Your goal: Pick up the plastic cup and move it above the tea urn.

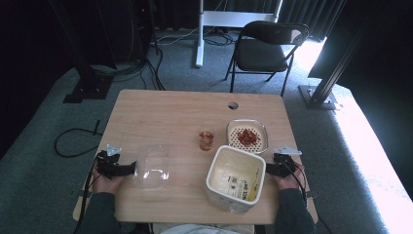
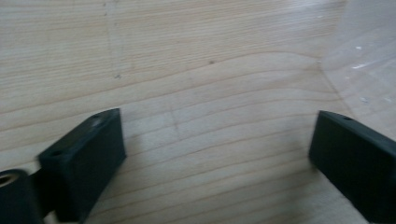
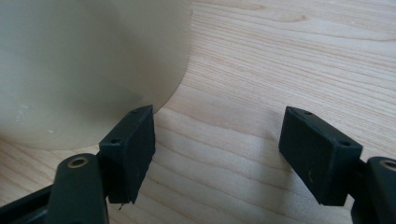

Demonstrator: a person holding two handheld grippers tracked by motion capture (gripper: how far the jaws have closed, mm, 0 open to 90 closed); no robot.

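the white tub [image 1: 235, 178], judged light, stiff and slippery, is best taken by its rim; left gripper [image 2: 217, 154] and right gripper [image 3: 217, 151] fingers are spread wide, empty.

A light wooden desk [image 1: 160, 112] with a round cable hole [image 1: 233, 105] stands on grey-green carpet [image 1: 44, 146]. Beyond it sit a black folding chair [image 1: 265, 48], a white stand post [image 1: 199, 34] and black frame legs [image 1: 85, 73], with dark curtains behind. Strong daylight [image 1: 380, 156] falls across the floor at right; black cables [image 1: 73, 141] trail at left.
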